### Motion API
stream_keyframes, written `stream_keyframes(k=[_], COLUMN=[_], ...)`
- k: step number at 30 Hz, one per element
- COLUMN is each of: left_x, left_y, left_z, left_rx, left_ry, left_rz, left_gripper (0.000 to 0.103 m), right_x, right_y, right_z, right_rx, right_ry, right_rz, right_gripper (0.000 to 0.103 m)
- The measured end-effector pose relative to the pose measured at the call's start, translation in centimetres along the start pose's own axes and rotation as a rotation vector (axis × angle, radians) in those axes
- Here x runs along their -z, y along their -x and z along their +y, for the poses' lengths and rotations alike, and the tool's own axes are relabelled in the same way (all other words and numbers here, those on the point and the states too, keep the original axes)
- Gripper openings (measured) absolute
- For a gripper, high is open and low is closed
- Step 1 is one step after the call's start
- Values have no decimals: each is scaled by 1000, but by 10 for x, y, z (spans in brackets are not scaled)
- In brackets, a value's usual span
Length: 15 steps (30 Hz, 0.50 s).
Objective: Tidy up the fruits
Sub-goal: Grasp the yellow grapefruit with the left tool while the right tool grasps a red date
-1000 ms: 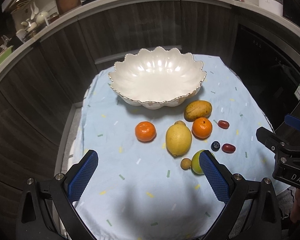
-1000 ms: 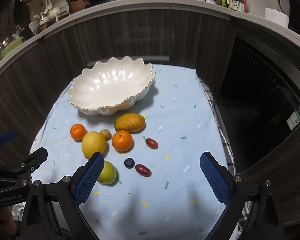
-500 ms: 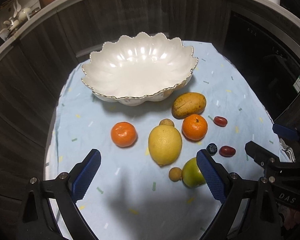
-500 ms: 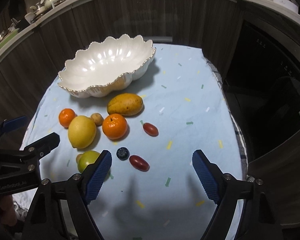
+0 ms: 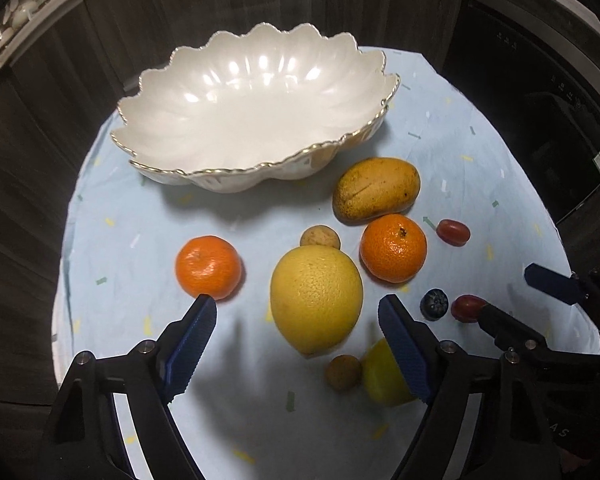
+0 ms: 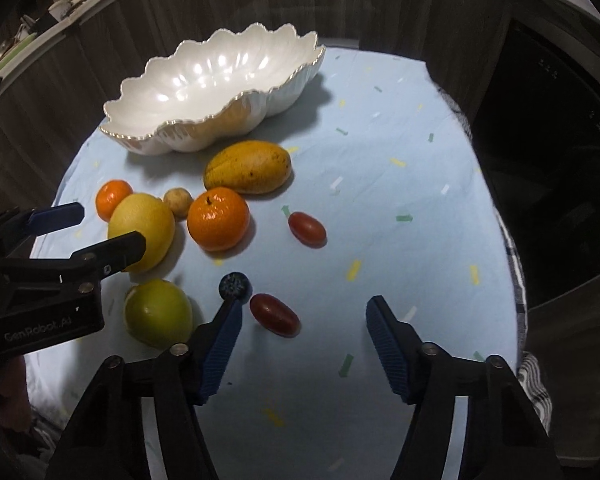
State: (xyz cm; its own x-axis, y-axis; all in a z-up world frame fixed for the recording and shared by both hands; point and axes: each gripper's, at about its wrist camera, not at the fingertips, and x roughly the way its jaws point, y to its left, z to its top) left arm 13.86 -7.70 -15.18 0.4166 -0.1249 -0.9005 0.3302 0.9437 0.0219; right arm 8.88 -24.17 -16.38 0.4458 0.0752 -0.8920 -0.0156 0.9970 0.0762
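An empty white scalloped bowl (image 5: 256, 116) (image 6: 220, 88) stands at the back of a light blue cloth. In front lie a mango (image 5: 376, 194) (image 6: 248, 166), two oranges (image 5: 208, 266) (image 5: 393, 247), a big lemon (image 5: 316, 298) (image 6: 142, 236), a green-yellow fruit (image 6: 158, 312), two small brown fruits (image 5: 320, 237) (image 5: 343, 372), a blueberry (image 6: 234, 286) and two red grape tomatoes (image 6: 307, 229) (image 6: 275, 315). My left gripper (image 5: 296, 320) is open just above the lemon. My right gripper (image 6: 300, 320) is open over the near tomato.
The cloth (image 6: 400, 208) covers a small round table ringed by dark wood cabinets (image 5: 40, 80). A dark appliance front (image 6: 560, 160) stands to the right. The table's edge drops off close on the left and right.
Both grippers have moved forward and down toward the fruit. The left now brackets the lemon and the right the near red tomato. No fruit has moved.
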Motion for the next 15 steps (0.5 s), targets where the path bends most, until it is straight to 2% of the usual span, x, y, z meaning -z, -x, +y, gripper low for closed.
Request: stream_keyframes(k=[8,15], left_x=[1,-2], left_y=[-16,-28], left_z=[-2,-2], left_rx=[37,53], left_ry=[-2,1], left_rz=[38,63], left_gripper=[83,72], right_x=[4,5], right_y=[-13,-24], right_z=[8,14], right_rx=[-26,-37], right_ry=[27,58], right_rz=[27,44], right_gripper=[53,44])
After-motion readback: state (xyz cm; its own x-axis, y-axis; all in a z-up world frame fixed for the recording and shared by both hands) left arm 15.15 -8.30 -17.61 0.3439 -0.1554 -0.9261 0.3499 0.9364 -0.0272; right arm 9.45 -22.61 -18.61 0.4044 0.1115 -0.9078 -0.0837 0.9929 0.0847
